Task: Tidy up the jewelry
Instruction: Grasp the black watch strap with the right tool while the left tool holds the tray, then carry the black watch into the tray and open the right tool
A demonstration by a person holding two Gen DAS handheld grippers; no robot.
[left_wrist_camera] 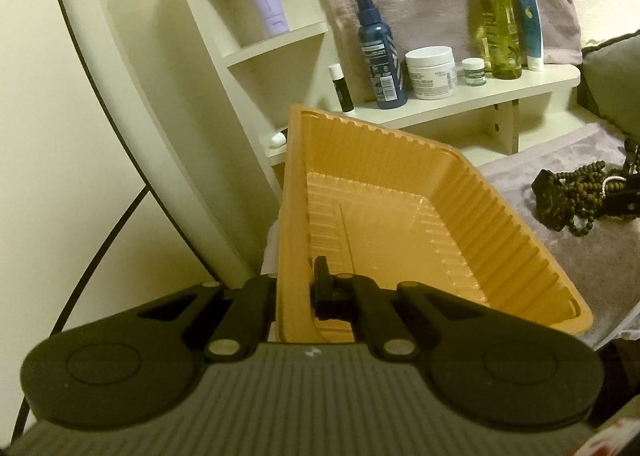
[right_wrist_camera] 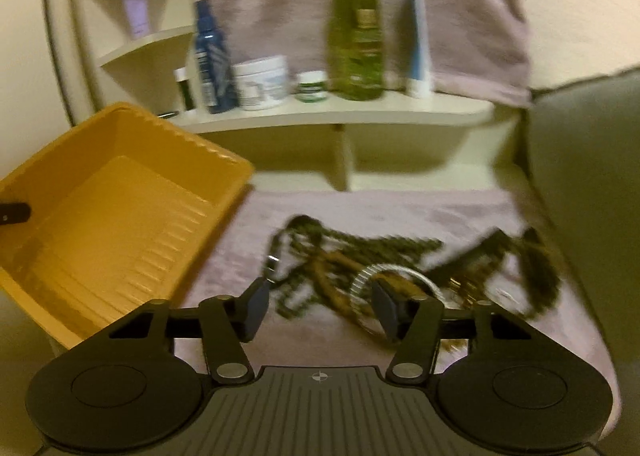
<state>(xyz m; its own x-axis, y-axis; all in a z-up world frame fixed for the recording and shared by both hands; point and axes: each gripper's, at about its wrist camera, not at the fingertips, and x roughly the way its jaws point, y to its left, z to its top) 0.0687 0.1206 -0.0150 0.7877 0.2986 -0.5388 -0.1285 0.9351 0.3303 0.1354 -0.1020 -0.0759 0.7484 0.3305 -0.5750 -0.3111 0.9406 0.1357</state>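
1. My left claw (left_wrist_camera: 294, 296) is pressed together on the near wall of the orange tray (left_wrist_camera: 400, 223), one finger outside and one inside, pinching the plastic and holding the tray tipped up toward the jewelry.
2. The tray looks empty in both wrist views: only its ribbed floor shows, with no bead or chain in it. I judge the sorting has hardly begun.
3. From the left wrist view, the jewelry pile (left_wrist_camera: 576, 195) lies at about 3 o'clock of the tray, apart from it, on the mauve cloth (left_wrist_camera: 520, 183) covering the table.
4. In the right wrist view, the same pile (right_wrist_camera: 360, 256) is a blurred tangle of dark bead strands, with a pale ring-shaped bracelet (right_wrist_camera: 384, 276) near its middle and a small metal clasp (right_wrist_camera: 272, 262) at its 9 o'clock end.
5. My right claw (right_wrist_camera: 320, 304) stands partly spread over the pile, fingers straddling the strands; the blur hides whether the pads touch anything, and nothing looks gripped.
6. Still to do, as I read it: close on a piece, carry it toward 10 o'clock into the tray (right_wrist_camera: 120, 191), and repeat until the cloth is bare.
7. The strands look entangled, so one lift may drag several along.
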